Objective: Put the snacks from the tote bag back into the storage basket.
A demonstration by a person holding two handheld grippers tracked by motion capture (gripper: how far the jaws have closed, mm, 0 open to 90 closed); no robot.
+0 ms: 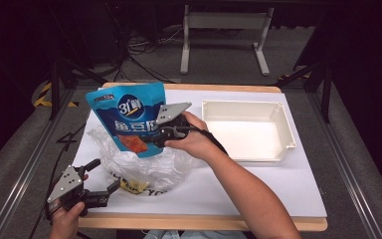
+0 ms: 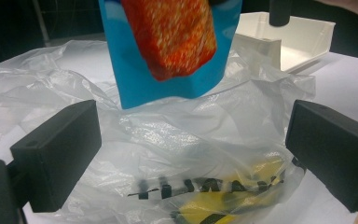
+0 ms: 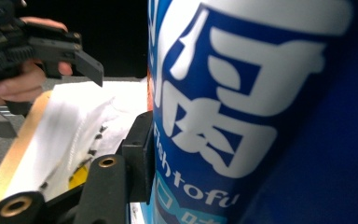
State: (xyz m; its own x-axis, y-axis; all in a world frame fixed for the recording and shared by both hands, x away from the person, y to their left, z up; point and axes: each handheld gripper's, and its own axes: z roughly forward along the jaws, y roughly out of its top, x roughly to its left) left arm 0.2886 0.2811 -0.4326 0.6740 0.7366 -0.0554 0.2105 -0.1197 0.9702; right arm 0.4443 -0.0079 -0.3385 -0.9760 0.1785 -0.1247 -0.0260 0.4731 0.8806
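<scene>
R gripper (image 1: 155,133) clamped on the blue snack pouch (image 1: 129,117), jaws about half closed w/ the pouch between them; grip sits on the pouch's right edge, roughly mid-height. Pouch upright, held up off the tabletop (image 1: 258,184), bottom edge just above the clear plastic bag (image 1: 144,162). In the right gripper view one black pad presses flat against the pouch face, "fish tofu" print right next to it; the other jaw is hidden behind the pouch. Pouch front has white characters on blue + an orange-red food pic low down.

L gripper (image 1: 102,191) wide open, nothing between the jaws. Sits low at the near left of the tabletop, jaws pointing toward the plastic bag. In the left gripper view both black pads stand far apart w/ the crumpled bag just ahead of them and spreading between; can't tell if the pads touch the film. Inside the bag, close to L gripper's tips: a yellow item (image 1: 133,185) w/ black print, seen through the film. The pouch hangs above and beyond the bag from this gripper's angle.

White plastic bin (image 1: 283,132) to the right of R gripper, behind the hand (image 1: 194,142) that holds it, well apart from the pouch. White sheet covers the tabletop under bag and bin.
</scene>
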